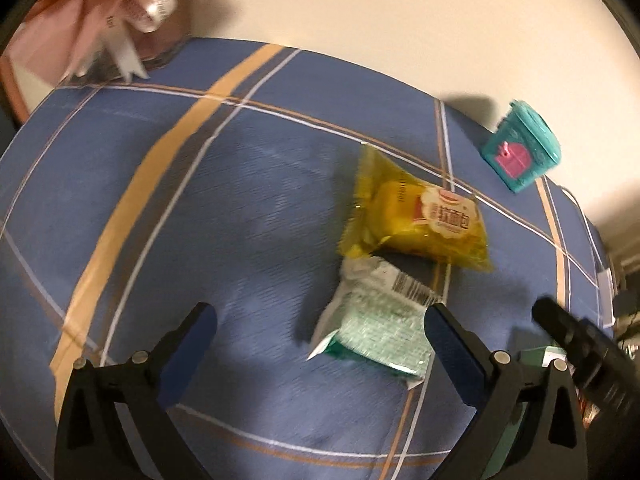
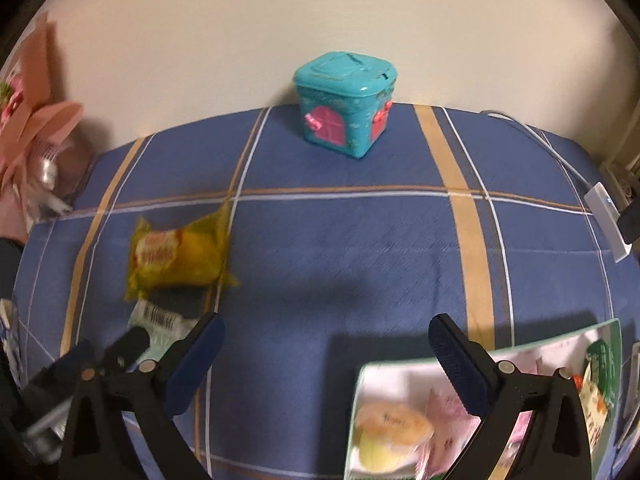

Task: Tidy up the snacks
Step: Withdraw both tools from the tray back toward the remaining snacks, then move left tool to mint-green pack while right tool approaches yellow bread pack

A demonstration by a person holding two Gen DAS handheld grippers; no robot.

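Left gripper [image 1: 320, 330]: jaws spread wide over the blue plaid cloth [image 1: 200, 220], nothing between the pads; in the right wrist view its dark body shows at lower left [image 2: 120, 350].
Right gripper [image 2: 326, 346]: jaws just as wide, empty, over bare cloth [image 2: 340, 248]; in the left wrist view its black finger pokes in at lower right [image 1: 560, 322].
Yellow pack [image 1: 416, 216]: flat on the cloth, right of centre in the left wrist view; left of centre in the right wrist view [image 2: 180, 256].
Green pack [image 1: 376, 324]: barcode side up, just below the yellow pack and seemingly touching its edge, though blur makes that hard to call. Its right edge sits by the left gripper's right finger [image 1: 452, 340], contact unclear. In the right wrist view only its barcode end peeks out [image 2: 158, 320].
Tray [image 2: 400, 376]: lower right of the right wrist view, green-rimmed, already holding a pale round snack [image 2: 392, 428] and other wrappers, blurred.
Teal box [image 2: 346, 106]: upright with pink doors, at the far edge of the cloth against the wall, top centre; at the right edge in the left wrist view [image 1: 520, 148].
Pink wrapping [image 1: 100, 20]: upper left, beyond the cloth.
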